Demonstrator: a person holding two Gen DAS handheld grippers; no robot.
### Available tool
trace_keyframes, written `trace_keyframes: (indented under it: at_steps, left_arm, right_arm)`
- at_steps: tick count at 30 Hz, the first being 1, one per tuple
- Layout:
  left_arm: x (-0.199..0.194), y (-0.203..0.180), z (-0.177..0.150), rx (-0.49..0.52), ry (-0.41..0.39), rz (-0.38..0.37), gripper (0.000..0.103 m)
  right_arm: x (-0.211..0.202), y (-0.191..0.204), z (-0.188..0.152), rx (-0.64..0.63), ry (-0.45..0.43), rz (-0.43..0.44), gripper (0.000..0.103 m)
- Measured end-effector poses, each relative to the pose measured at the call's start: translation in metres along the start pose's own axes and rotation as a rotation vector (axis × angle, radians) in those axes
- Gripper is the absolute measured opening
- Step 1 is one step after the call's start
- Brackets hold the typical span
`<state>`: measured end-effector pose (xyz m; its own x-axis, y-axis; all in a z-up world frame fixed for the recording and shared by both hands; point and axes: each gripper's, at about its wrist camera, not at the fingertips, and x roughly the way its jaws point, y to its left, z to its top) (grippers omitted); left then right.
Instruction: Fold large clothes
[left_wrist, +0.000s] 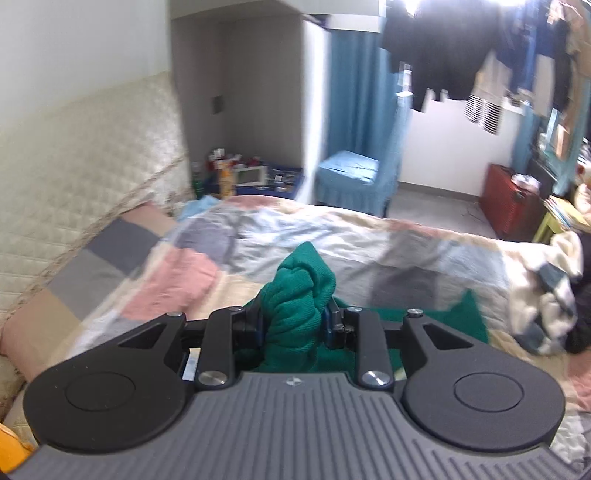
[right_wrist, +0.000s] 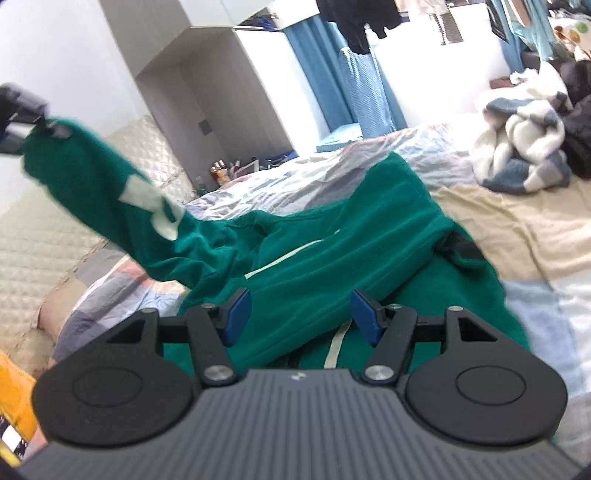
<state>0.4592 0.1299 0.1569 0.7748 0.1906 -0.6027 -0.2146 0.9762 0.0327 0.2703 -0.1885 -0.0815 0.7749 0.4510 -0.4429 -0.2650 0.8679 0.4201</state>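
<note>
Green hoodie (right_wrist: 332, 236) sleeve clamped in left gripper (left_wrist: 291, 325), lifted off bed (right_wrist: 517, 221); right gripper (right_wrist: 301, 314) open above hoodie; next, fold sleeve across body.

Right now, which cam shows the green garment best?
Right wrist: the green garment lies spread on the bed, one sleeve lifted by the left tool. Left wrist shows only the bunched cuff.
</note>
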Motion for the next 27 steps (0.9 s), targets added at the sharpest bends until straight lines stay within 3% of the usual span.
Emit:
trace_keyframes:
  at_steps: [7,14,22,27]
  left_arm:
    - [0.001,-0.131,-0.039,0.040,0.043,-0.079,0.032]
    - [0.029,-0.227,-0.104,0.049,0.090,-0.176,0.032]
    - [0.104,-0.282,-0.194,0.064,0.205,-0.237,0.032]
    - [0.126,-0.285,-0.213,0.017,0.233,-0.246,0.038]
  right_arm:
    - [-0.035,-0.026,0.007,-0.003,-0.022,0.020,0.063]
    - [-0.066,-0.071,0.007,0.030,-0.066,-0.018,0.063]
    - [-0.074,-0.125,0.006,0.147,-0.110,-0.032,0.064]
    - [-0.069,-0.151,0.006,0.246,-0.113,-0.054,0.064]
